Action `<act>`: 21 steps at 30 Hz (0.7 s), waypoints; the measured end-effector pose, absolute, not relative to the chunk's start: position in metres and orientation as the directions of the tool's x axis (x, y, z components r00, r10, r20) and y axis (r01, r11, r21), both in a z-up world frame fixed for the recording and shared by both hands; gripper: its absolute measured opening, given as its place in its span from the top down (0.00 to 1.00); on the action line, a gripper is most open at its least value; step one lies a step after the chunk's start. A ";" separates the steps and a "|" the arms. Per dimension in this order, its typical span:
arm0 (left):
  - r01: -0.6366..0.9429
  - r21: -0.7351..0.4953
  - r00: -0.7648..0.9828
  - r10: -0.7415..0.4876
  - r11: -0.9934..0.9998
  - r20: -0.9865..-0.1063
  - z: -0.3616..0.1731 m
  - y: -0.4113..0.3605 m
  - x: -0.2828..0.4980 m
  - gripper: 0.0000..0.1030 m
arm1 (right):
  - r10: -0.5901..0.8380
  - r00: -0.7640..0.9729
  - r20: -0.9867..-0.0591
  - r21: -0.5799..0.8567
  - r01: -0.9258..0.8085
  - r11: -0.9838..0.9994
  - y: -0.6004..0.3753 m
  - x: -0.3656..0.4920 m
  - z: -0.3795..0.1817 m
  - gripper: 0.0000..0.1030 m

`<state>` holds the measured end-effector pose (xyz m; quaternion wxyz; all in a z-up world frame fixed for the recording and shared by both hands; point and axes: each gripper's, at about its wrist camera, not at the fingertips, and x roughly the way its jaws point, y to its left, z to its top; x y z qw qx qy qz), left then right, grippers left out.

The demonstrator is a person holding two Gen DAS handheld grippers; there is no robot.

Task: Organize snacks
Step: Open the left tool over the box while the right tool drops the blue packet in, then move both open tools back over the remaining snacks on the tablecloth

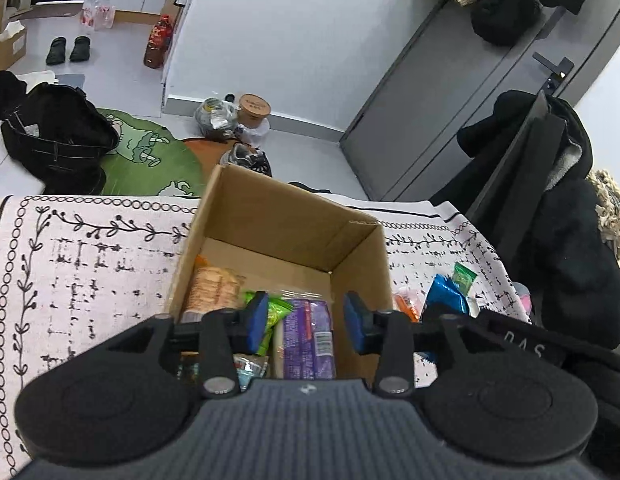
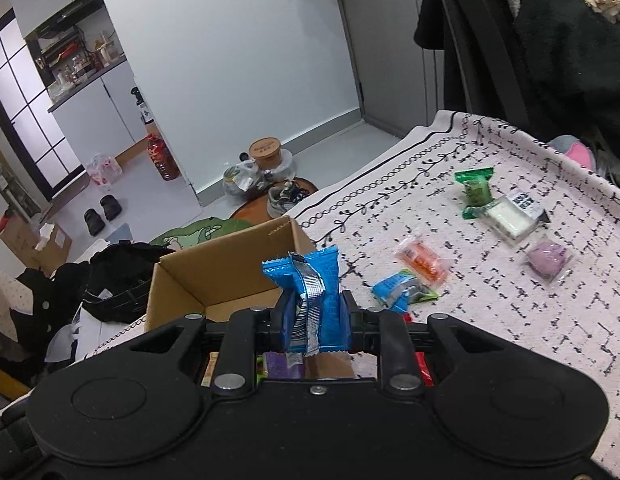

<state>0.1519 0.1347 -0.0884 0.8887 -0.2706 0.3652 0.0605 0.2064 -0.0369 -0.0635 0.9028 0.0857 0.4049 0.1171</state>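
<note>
An open cardboard box stands on the patterned cloth. Inside it lie a purple packet, a green packet and a cracker packet. My left gripper hangs over the near end of the box, open, its blue pads apart and nothing pressed between them. My right gripper is shut on a blue snack packet, held upright at the right side of the box. On the cloth to the right lie loose snacks: green, white, purple, orange and blue-green.
A chair draped with a black coat stands at the table's right end. Beyond the far edge, the floor holds a black bag, a green mat, shoes and jars. A grey door is behind.
</note>
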 end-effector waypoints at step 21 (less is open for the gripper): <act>-0.320 -0.431 0.732 -0.069 0.844 -0.677 -0.082 0.145 0.147 0.39 | 0.360 0.666 -0.654 0.282 -0.227 0.932 -0.051 0.210 -0.047 0.46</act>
